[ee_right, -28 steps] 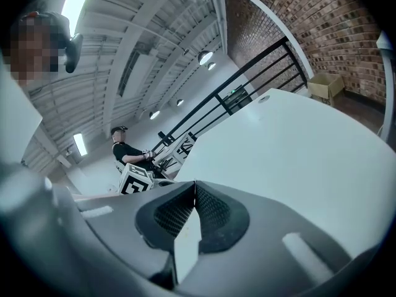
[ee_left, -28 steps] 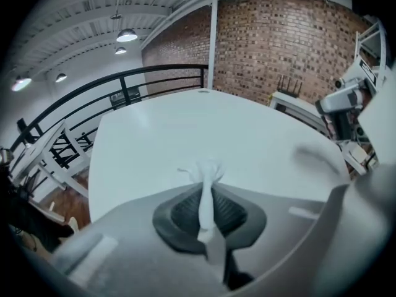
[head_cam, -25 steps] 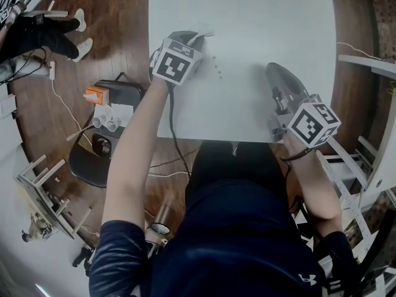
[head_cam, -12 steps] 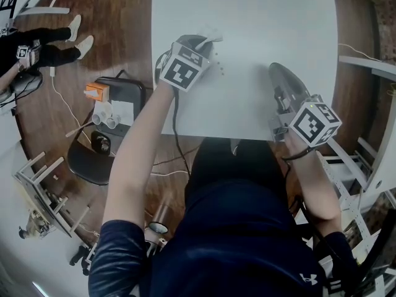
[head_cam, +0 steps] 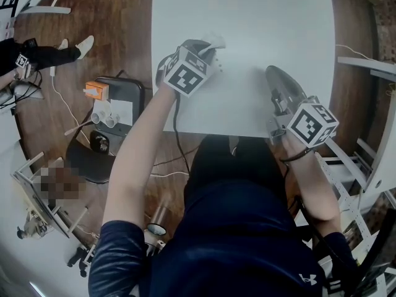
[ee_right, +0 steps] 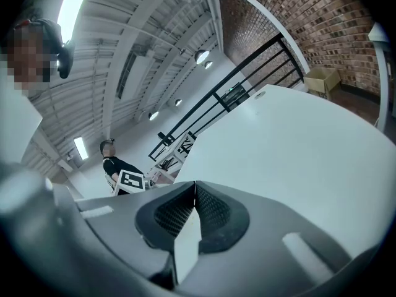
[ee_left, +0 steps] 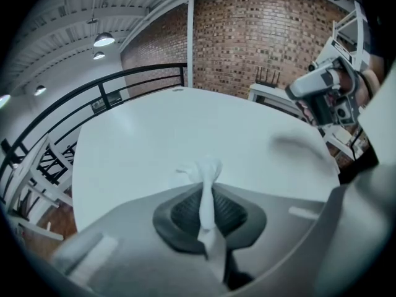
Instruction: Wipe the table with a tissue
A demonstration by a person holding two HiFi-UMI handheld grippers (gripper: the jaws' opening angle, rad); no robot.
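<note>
We clench the left tongs (head_cam: pixel 211 48) on the tissue (ee_left: pixel 206 172), its tuft out front to wipe the desk (head_cam: pixel 266 17). The right tongs (ee_right: pixel 193 198) are closed and empty, idle at the desk's near edge.

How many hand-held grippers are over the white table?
2. The left hand-held gripper is over the table's left part, shut on a tissue. The right hand-held gripper, shut and empty, is near its front right edge.

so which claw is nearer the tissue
Left. The left claw is shut on the tissue itself; the right claw sits shut and empty, off to the tissue's right and closer to the person.
</note>
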